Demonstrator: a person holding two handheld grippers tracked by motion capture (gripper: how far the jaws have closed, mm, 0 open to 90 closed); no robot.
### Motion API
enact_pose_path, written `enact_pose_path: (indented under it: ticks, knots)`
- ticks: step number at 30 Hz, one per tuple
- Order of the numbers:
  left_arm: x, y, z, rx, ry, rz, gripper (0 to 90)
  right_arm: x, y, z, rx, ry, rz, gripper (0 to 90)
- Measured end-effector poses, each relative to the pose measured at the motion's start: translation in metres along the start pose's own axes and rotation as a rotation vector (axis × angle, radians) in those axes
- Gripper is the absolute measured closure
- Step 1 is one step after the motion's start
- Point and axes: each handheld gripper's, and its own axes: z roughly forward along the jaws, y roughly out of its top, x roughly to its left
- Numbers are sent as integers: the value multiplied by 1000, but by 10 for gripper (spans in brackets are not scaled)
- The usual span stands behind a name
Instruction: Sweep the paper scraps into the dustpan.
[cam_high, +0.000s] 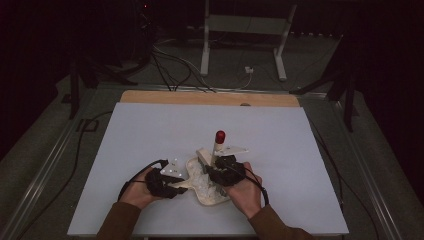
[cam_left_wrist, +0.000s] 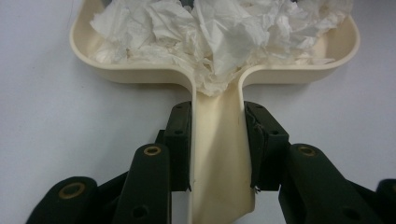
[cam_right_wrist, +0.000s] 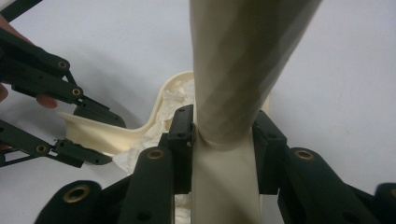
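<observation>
**Dustpan full of tissue, brush standing over it**

So here's the setup: a cream dustpan (cam_high: 204, 186) sits on the near middle of the pale grey surface (cam_high: 150, 130), and its tray is stuffed with crumpled white tissue (cam_left_wrist: 219, 32). Some of the tissue spills down onto the neck where the handle starts.

The left tool (cam_high: 167, 184) is clamped on the dustpan's handle; in the left gripper view the 2 black jaws press against both sides of the flat cream handle, which runs toward the camera. The handle points left from the tray in the high view, with the left hand (cam_high: 137, 192) wrapped around the tool.

The right tool (cam_high: 222, 172) is clenched around the cream brush handle (cam_right_wrist: 233, 93), jaws tight on either side just below a step where the handle gets thicker. In the high view the brush stands nearly upright at the far right edge of the dustpan, and it ends in a red cap (cam_high: 220, 136) at the top. The right hand (cam_high: 247, 192) holds the tool from the near side. The right gripper view also catches the left tool's jaws around the dustpan handle at left.

No brand names, labels or writing that I can read on the dustpan, brush or tissue.
</observation>
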Motion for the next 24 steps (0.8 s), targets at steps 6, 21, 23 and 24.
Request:
enact_pose_path:
  ticks: [6,21,23,24]
  knots:
    - [-1,-6,0,-57,24,-14,665,-5,5,-9,-33,-14,-5,672]
    - [-2,-13,-4,-114,50,-26,666,-16,15,-23,-80,-56,-9,672]
    - [-2,-13,-4,-115,54,-25,666,-19,16,-24,-85,-62,-5,672]
    - [-2,-13,-4,-116,56,-25,665,-20,17,-25,-88,-64,-1,672]
